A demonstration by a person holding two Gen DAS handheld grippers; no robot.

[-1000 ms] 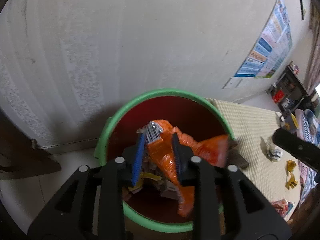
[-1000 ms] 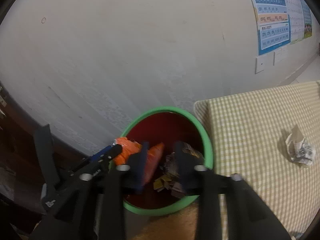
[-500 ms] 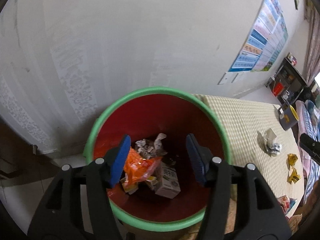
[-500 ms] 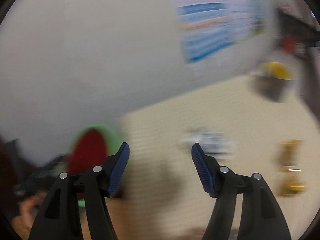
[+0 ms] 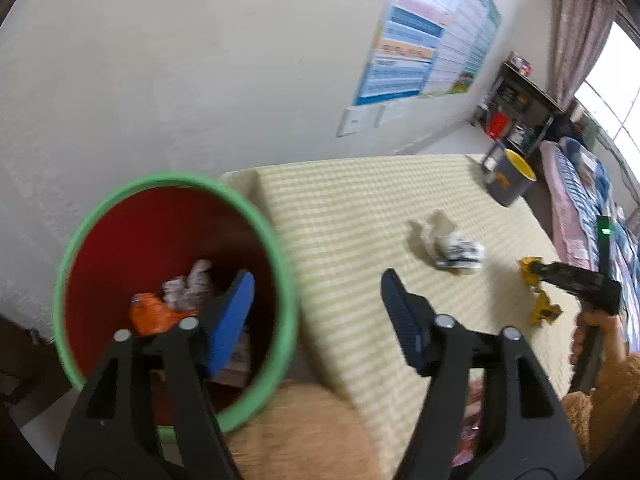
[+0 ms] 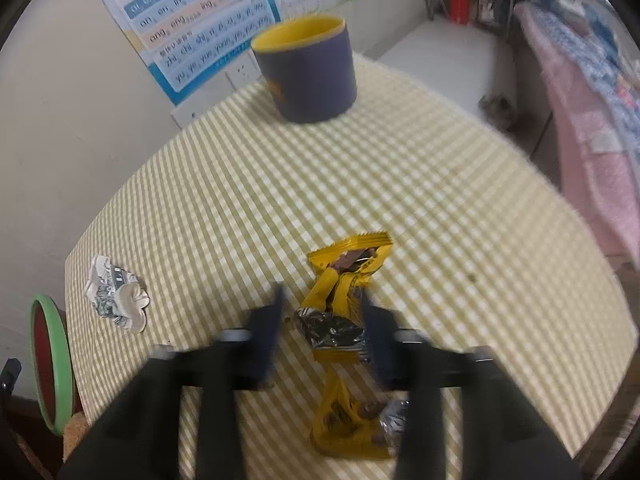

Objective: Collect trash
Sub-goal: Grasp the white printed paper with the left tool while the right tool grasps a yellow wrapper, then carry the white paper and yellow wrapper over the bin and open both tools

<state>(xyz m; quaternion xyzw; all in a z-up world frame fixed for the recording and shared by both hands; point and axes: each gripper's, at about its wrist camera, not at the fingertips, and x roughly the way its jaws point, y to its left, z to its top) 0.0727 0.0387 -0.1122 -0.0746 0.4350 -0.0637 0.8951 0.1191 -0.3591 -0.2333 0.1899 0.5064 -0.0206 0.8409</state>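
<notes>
Right wrist view: right claw (image 6: 320,328) closing around a yellow wrapper (image 6: 344,280) mid-worktop (image 6: 440,200) — pads not yet touching. Left claw (image 5: 316,308) opening, empty, straddling the bin (image 5: 288,300) rim and worktop edge.

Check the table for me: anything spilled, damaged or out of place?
Nothing spilled or damaged. Only litter on the checked tablecloth: torn yellow wrappers between the closing right gripper's jaws, and crumpled paper near the bin. The cup stands upright.
</notes>
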